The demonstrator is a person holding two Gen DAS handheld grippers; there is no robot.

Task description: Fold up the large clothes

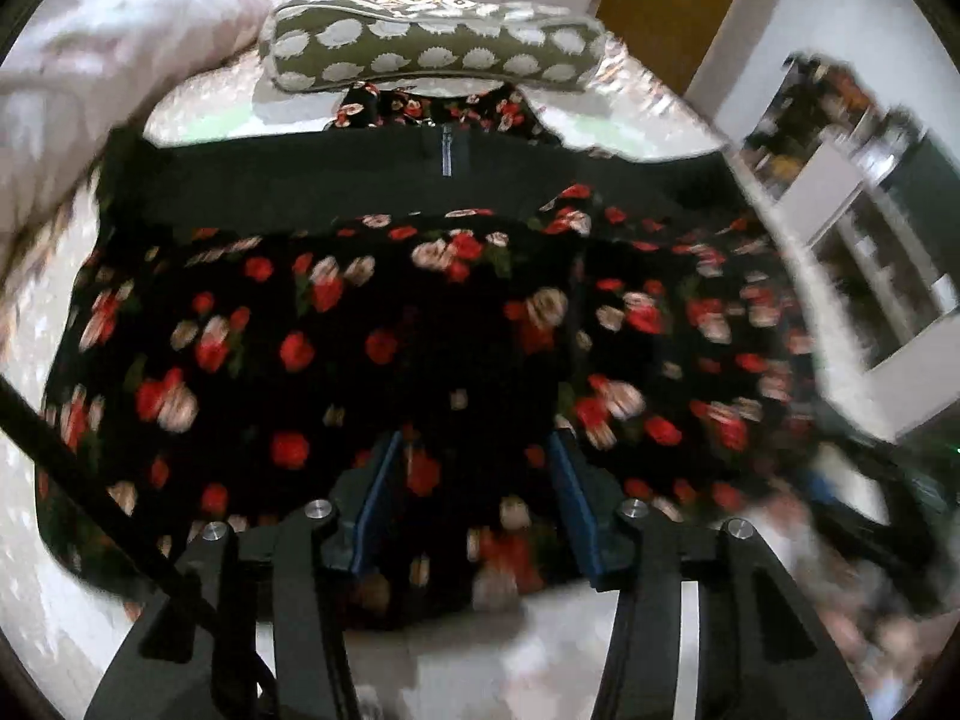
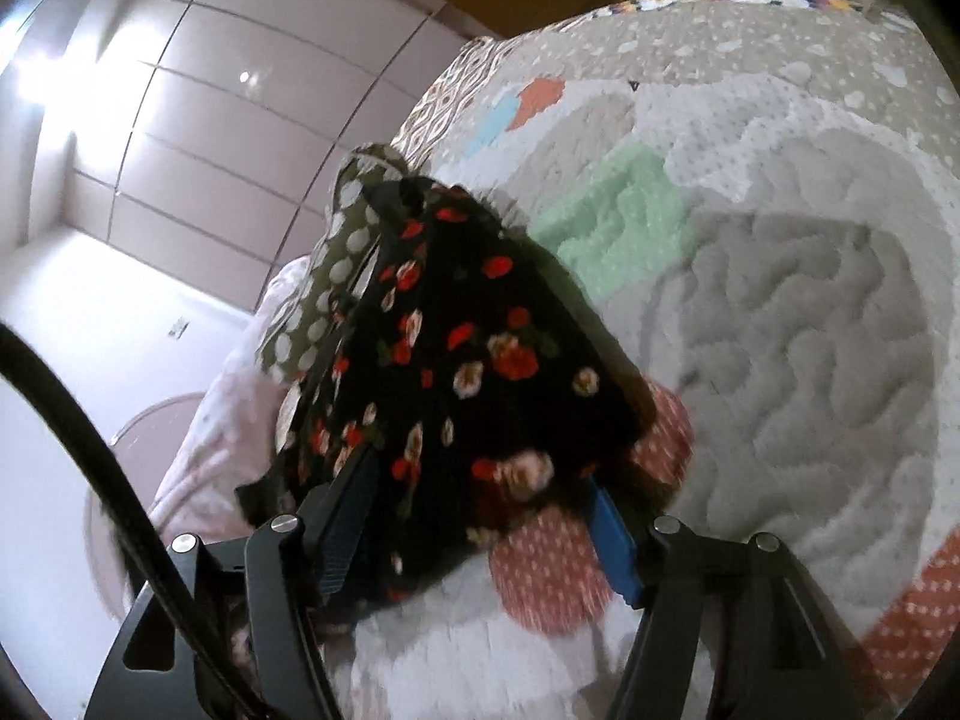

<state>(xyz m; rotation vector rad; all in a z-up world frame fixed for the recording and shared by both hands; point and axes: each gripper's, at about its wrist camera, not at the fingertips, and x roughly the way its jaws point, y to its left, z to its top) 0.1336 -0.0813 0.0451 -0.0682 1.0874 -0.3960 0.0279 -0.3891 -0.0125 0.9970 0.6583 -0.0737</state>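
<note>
- The dress (image 1: 372, 324), black with red and cream flowers, lies spread on the bed (image 1: 36, 552); in the left wrist view it fills the middle of the frame, with a plain black band and a short zip toward 12 o'clock.
- In the right wrist view the dress (image 2: 456, 348) appears as a bunched, raised fold running from the centre toward 11 o'clock.
- The left gripper (image 1: 474, 492) sits at 6 o'clock over the near hem; its blue-lined fingers (image 1: 375, 504) stand apart with flowered cloth between them, and I cannot tell whether they press on it.
- The right gripper (image 2: 480, 528) is at 6 o'clock; its fingers (image 2: 612, 546) also stand apart, with the near edge of the fold lying between them. Whether they pinch the cloth is unclear because of blur.
- A green pillow (image 1: 432, 42) with white blobs lies at 12 o'clock beyond the dress, touching its far end; in the right view the pillow (image 2: 336, 264) shows at 10 o'clock beside the fold.
- The quilt (image 2: 798, 324) on the bed is pale, stitched in wavy lines, with green, orange and red dotted patches.
- A pink blanket (image 1: 120, 72) is heaped at 10 o'clock.
- A black cable (image 2: 90, 456) crosses the 8 o'clock side.
</note>
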